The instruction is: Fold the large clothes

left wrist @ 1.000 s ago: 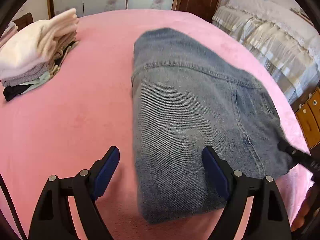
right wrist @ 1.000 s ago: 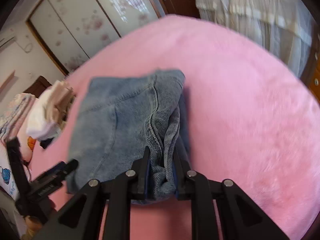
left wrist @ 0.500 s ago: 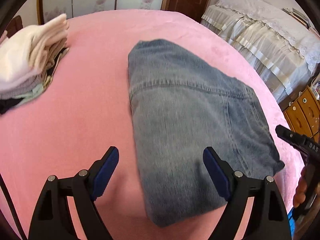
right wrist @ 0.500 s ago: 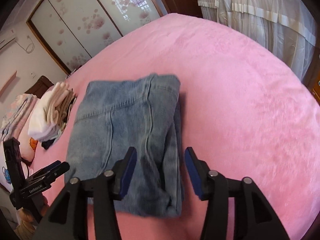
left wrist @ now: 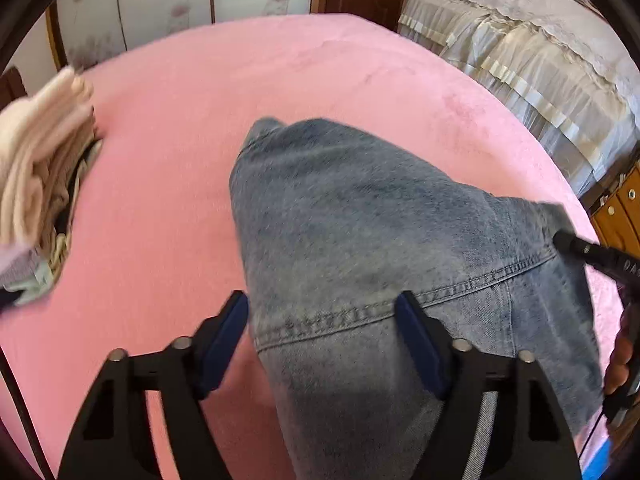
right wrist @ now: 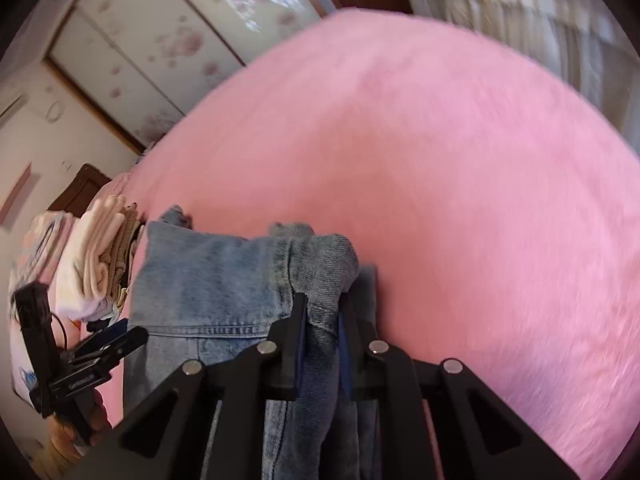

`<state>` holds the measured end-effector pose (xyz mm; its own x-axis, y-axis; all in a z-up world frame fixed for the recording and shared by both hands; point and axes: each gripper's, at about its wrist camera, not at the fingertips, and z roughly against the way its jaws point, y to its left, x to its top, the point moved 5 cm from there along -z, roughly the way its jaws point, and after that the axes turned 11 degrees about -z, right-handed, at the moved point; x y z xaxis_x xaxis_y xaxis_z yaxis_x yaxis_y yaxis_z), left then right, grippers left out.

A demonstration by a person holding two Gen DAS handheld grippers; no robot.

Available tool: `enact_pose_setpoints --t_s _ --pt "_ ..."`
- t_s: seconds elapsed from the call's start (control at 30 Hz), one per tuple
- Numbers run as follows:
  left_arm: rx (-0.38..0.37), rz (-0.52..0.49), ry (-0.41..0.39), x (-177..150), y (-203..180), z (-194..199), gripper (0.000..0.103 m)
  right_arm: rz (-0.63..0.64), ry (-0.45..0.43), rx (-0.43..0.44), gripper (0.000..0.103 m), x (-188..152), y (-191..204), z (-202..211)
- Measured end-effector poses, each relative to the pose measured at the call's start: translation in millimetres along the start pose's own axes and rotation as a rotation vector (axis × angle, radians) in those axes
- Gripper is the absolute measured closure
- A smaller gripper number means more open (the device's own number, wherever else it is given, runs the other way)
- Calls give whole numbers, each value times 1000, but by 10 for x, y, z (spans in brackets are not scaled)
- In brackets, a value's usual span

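Observation:
Folded blue jeans lie on the pink bed. My left gripper is open, its blue pads either side of the jeans' near left edge, the denim passing between them. My right gripper is shut on a thick bunched fold of the jeans at their right edge. The right gripper also shows in the left wrist view at the jeans' right side, and the left gripper shows in the right wrist view at the left.
A stack of folded clothes sits at the bed's left edge, also in the right wrist view. A second bed with a cream cover and a wooden dresser stand to the right. Wardrobe doors are behind.
My right gripper, open half a second ago, has shut on the jeans' right edge. My left gripper has moved forward so its open pads straddle the jeans' left edge. The jeans have bunched nearer.

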<state>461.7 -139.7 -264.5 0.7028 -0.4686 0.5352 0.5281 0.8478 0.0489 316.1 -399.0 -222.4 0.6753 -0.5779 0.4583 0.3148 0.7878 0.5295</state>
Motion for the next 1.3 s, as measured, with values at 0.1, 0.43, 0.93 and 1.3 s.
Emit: enact_pose_setpoints --t_s 0.1,0.43,0.93,1.3 --pt "16 18 1 -45 -18 -68 35 17 35 -81 90 -48 -98 -217" --pt "46 76 -19 -180 96 245 34 60 -6 -194 69 -219 -33 225" --pt "29 28 -66 -338 -38 1706 23 206 -84 -53 46 -663 806 1518" --pt "-180 94 -99 -453 -301 2068 14 366 -166 -71 18 -891 1156 1994"
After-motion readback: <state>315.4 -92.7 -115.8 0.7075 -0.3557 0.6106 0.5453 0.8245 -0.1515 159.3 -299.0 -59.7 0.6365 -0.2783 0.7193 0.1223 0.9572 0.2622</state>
